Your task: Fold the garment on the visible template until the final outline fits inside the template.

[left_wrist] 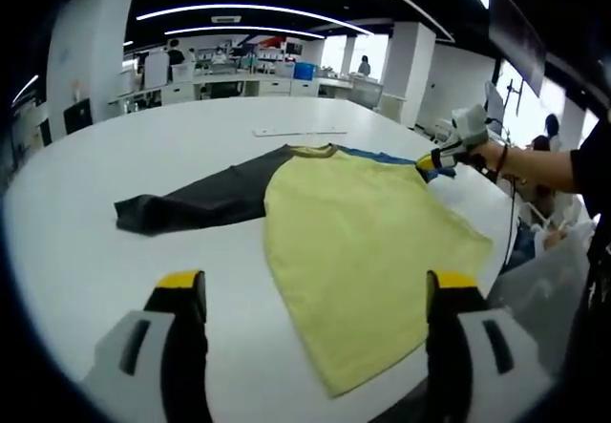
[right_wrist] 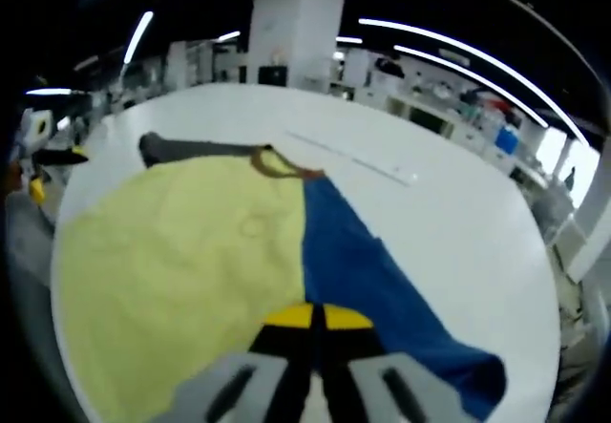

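Now the soft, light yellow cotton shirt with one black and one blue sleeve lies flat ahead of my wide-spread left gripper; my right gripper, jaws closed, pinches near the limp blue sleeve — a good hold.

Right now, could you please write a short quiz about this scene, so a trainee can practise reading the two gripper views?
1. True or false: the left gripper holds the shirt's hem.
2. Which colour is the sleeve lying beside the right gripper? A) red B) blue C) white
3. Fill in: the shirt lies on a ____ table.

Key:
1. False. Its jaws stand wide apart above the table, with nothing between them.
2. B. The blue sleeve lies there; the jaws look closed at the shirt's edge.
3. White. The dark sleeve is spread out on it too.
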`<move>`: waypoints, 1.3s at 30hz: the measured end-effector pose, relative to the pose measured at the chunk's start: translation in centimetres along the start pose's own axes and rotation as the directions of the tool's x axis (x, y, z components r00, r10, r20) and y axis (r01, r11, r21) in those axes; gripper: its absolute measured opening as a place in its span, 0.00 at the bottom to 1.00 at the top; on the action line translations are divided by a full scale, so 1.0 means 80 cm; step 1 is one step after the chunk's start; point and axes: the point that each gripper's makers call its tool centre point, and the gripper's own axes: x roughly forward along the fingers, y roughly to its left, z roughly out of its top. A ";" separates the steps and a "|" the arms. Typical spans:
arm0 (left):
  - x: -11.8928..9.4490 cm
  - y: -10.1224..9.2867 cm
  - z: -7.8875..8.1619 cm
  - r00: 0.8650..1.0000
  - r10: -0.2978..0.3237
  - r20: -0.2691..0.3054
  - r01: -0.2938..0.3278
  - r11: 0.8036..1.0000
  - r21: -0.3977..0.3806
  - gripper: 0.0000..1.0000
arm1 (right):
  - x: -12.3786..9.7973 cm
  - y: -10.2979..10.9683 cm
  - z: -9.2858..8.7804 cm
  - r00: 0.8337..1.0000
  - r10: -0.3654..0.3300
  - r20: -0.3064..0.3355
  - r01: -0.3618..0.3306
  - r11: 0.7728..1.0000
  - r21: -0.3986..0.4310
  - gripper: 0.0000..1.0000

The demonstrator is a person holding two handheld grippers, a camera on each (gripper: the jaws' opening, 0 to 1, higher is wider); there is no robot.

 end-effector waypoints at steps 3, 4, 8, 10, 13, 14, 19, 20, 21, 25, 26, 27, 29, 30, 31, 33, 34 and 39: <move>-0.001 0.002 -0.001 1.000 0.002 0.000 -0.002 1.000 -0.001 0.93 | -0.003 -0.001 -0.001 1.000 -0.010 -0.002 0.010 1.000 0.011 0.00; -0.001 0.002 -0.001 1.000 0.002 0.000 -0.002 1.000 0.000 0.93 | -0.002 -0.003 -0.002 1.000 -0.014 -0.004 0.014 1.000 0.017 0.00; -0.002 0.002 -0.001 1.000 0.002 0.002 -0.002 1.000 0.002 0.94 | -0.004 -0.002 -0.002 1.000 -0.012 0.005 0.012 0.999 0.052 0.02; -0.002 0.003 -0.001 1.000 0.002 0.003 -0.002 1.000 0.002 0.94 | -0.012 -0.009 0.001 1.000 -0.029 0.010 0.028 0.997 0.069 0.10; -0.001 0.002 0.000 1.000 0.000 0.002 0.000 1.000 0.004 0.95 | -0.022 -0.014 -0.003 0.998 -0.048 0.031 0.043 0.989 0.138 0.23; -0.001 0.002 0.000 1.000 -0.002 0.002 0.002 1.000 0.005 0.95 | -0.025 -0.017 -0.002 0.998 -0.056 0.042 0.049 0.986 0.162 0.27; 0.000 -0.001 0.000 1.000 -0.006 0.000 0.006 1.000 0.011 0.96 | -0.041 -0.049 -0.006 0.993 -0.099 0.059 0.084 0.971 0.225 0.40; 0.000 0.000 0.000 1.000 -0.005 0.000 0.005 1.000 0.012 0.97 | -0.049 -0.055 -0.007 0.992 -0.111 0.056 0.095 0.968 0.232 0.42; 0.001 0.000 0.000 1.000 -0.004 0.000 0.004 1.000 0.013 0.97 | -0.054 -0.059 -0.009 0.991 -0.120 0.054 0.104 0.966 0.237 0.43; 0.002 0.002 0.003 1.000 0.004 0.005 -0.004 1.000 0.014 0.99 | -0.066 -0.071 -0.022 0.988 -0.149 0.048 0.132 0.956 0.261 0.49; 0.001 0.002 0.003 1.000 0.004 0.006 -0.005 1.000 0.015 0.99 | -0.068 -0.078 -0.025 0.986 -0.158 0.046 0.140 0.953 0.268 0.49; 0.001 0.002 0.003 1.000 0.006 0.006 -0.006 1.000 0.015 0.99 | -0.069 -0.083 -0.028 0.986 -0.163 0.044 0.145 0.951 0.272 0.50; 0.002 0.003 0.004 1.000 0.008 0.009 -0.008 1.000 0.016 0.99 | -0.078 -0.086 -0.033 0.984 -0.176 0.037 0.159 0.946 0.281 0.50; 0.002 0.003 0.004 1.000 0.008 0.010 -0.008 1.000 0.014 0.99 | -0.081 -0.088 -0.035 0.983 -0.182 0.036 0.165 0.945 0.283 0.51; 0.002 0.003 0.004 1.000 0.008 0.012 -0.008 1.000 0.013 0.99 | -0.083 -0.090 -0.037 0.982 -0.186 0.034 0.169 0.943 0.285 0.51; 0.001 0.003 0.005 1.000 0.008 0.012 -0.008 1.000 0.013 0.99 | -0.086 -0.100 -0.044 0.981 -0.194 0.024 0.179 0.939 0.293 0.51; 0.001 0.002 0.005 1.000 0.008 0.013 -0.008 1.000 0.013 0.99 | -0.088 -0.101 -0.047 0.980 -0.198 0.020 0.183 0.938 0.294 0.52; 0.001 0.002 0.008 1.000 0.008 0.017 -0.008 1.000 0.014 0.99 | -0.095 -0.116 -0.067 0.975 -0.220 -0.010 0.212 0.924 0.319 0.52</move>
